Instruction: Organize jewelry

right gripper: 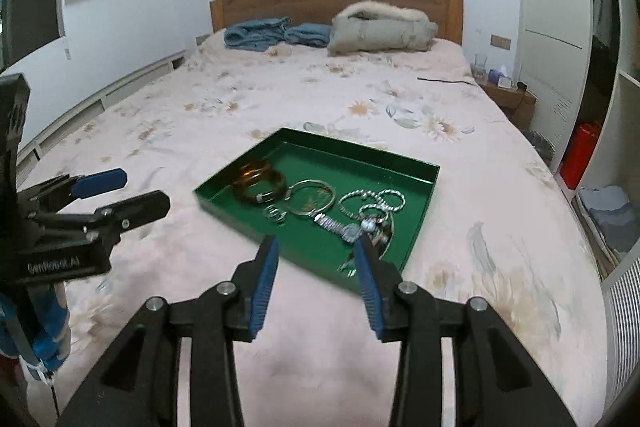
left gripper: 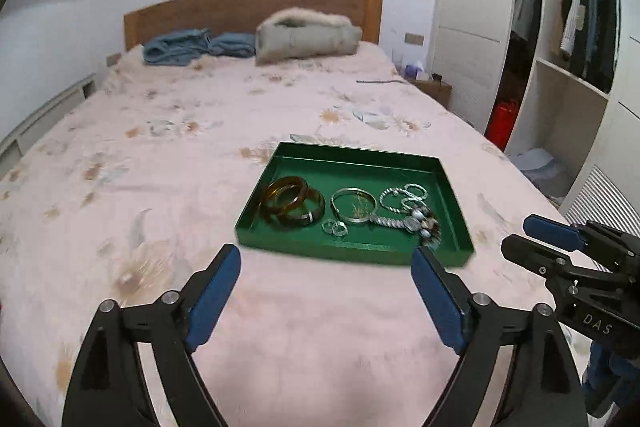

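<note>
A green tray (left gripper: 360, 157) lies on the bed and shows in the right wrist view too (right gripper: 424, 211). It holds brown bangles (left gripper: 292, 201) (right gripper: 260, 181), a silver bangle (left gripper: 354, 205) (right gripper: 312, 197), two small rings (left gripper: 335, 227) (right gripper: 276, 215), twisted silver bracelets (left gripper: 402, 197) (right gripper: 372, 201) and a silver watch (left gripper: 400, 223) (right gripper: 340, 227). My left gripper (left gripper: 326, 263) is open and empty, just short of the tray's near wall. My right gripper (right gripper: 316, 255) is open and empty over the tray's near corner; it also shows in the left wrist view (left gripper: 532, 233).
The pink flowered bed (left gripper: 160, 147) stretches to a wooden headboard (left gripper: 240, 7). Blue clothes (left gripper: 192, 47) and a grey fur-trimmed coat (left gripper: 308, 35) lie at its head. An open wardrobe (left gripper: 560, 47) stands to the right, with a bedside table (right gripper: 508, 99).
</note>
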Demonstrator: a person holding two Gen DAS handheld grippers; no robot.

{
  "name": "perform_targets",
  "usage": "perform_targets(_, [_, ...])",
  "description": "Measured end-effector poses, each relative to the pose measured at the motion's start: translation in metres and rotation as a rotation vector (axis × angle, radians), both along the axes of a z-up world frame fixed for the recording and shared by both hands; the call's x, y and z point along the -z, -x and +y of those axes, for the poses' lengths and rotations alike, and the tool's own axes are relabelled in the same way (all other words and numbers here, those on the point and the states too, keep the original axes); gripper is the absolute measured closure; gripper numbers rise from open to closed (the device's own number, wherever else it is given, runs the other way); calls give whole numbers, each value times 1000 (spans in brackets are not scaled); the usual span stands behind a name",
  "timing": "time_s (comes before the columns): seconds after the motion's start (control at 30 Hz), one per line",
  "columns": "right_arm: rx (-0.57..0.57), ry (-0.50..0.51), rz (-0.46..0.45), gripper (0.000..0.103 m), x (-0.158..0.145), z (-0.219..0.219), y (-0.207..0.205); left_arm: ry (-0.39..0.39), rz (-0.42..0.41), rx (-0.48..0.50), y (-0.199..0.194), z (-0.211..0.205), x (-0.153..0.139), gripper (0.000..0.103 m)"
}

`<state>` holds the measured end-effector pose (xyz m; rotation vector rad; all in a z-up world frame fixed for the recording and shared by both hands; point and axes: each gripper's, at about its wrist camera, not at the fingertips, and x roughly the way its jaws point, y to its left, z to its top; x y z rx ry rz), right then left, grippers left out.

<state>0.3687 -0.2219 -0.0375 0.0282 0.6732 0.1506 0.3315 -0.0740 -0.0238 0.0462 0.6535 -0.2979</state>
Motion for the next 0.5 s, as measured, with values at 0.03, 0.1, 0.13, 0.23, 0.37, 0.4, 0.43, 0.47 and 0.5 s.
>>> perform_targets(0.03, [0,-2,-5,64,-3,2,13,1,-11,-4,12,3,-2,14])
perform_targets(0.1, [2,-14,-12,64,-7,5,36,-4,-34,-18,36,8,-6,13])
perform_targets(0.13, [4,-18,-14,63,-8,6,48,-10,-47,-29,51,10,-9,12])
perform_targets(0.23, [13,-17,-19,63,-10,8,82,-30,-96,-66,90,18,-16,7])
perform_targets(0.37, [26,-6,-24,63,-11,9,122,-64,-146,-105,130,23,-23,3])
perform_targets(0.4, [34,-3,-25,63,-11,7,131,-64,-153,-109,142,24,-25,2])
perform_targets(0.43, [44,-9,-23,63,-10,6,143,-64,-157,-108,150,25,-27,2])
perform_targets(0.47, [46,-14,-22,63,-9,5,149,-65,-159,-107,153,24,-28,1])
perform_targets(0.5, [52,-17,-22,63,-9,4,159,-68,-164,-106,160,24,-28,1])
